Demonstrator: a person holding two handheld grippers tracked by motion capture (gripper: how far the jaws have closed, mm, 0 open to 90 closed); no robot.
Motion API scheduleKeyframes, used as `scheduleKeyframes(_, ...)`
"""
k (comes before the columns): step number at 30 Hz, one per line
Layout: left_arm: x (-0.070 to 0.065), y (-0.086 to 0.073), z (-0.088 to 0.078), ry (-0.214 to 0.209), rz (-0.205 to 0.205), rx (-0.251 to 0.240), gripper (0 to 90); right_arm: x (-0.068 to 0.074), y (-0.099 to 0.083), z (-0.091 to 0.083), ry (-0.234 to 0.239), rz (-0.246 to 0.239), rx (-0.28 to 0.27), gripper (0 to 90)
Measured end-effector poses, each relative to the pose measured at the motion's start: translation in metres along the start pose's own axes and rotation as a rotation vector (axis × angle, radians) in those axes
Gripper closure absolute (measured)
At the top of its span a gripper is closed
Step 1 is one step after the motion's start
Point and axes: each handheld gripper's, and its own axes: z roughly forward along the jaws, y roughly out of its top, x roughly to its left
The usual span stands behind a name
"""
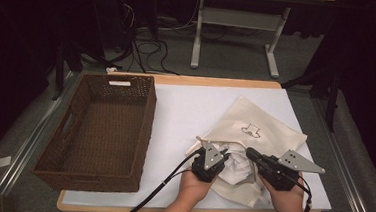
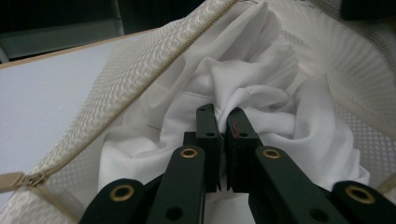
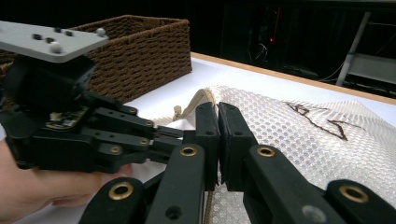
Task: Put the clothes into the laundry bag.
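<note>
Both grippers sit lower centre-right of the high view, at the mouth of the mesh laundry bag (image 1: 264, 129).

Left gripper (image 1: 221, 158): jaws together, pinching a fold of the white garment (image 1: 237, 167). In the left gripper view the tips (image 2: 223, 122) meet on bunched white cloth (image 2: 243, 88), inside the bag's opening. The bag's zipper edge (image 2: 140, 88) runs diagonally from lower left to top centre of that frame, mesh wall (image 2: 336, 56) at upper right.

Right gripper (image 1: 249, 153): jaws together too. In the right gripper view the tips (image 3: 218, 122) stand at the bag's rim (image 3: 198, 100), mesh (image 3: 289, 130) just behind and right of them. I read it as clamped on the bag's edge, though the cloth between the pads is mostly hidden. The left gripper (image 3: 154, 135) fills the left half of that frame, pointing in toward the same opening, my hand (image 3: 28, 191) under it at lower left.

Garment: partly inside the bag, a crumpled wad showing at the mouth between the two grippers in the high view. The bag lies flat on the white table top (image 1: 186, 106), right of centre, with a small dark emblem (image 1: 252, 131) on its upper face.

Wicker basket (image 1: 101, 130): left side of the high view, well apart from the bag. It also shows at the upper left of the right gripper view (image 3: 140, 51).
</note>
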Motion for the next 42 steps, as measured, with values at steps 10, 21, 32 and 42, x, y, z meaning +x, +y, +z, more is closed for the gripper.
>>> scheduleKeyframes(10,-0.001,-0.007,0.003,-0.004,0.004,0.027,79.9,-0.002,-0.002,-0.001,0.006,-0.004,0.002,88.4)
scheduleKeyframes(21,0.017,-0.02,-0.04,0.007,0.001,0.096,32.0,0.0,-0.001,-0.001,-0.005,-0.013,0.005,88.2)
scheduleKeyframes(32,0.023,-0.036,-0.028,-0.003,-0.041,0.288,25.6,0.0,-0.002,-0.002,-0.003,-0.018,0.007,88.2)
scheduleKeyframes(42,0.013,-0.035,-0.028,-0.045,0.03,0.304,77.2,0.0,-0.002,-0.001,-0.004,-0.017,0.008,88.3)
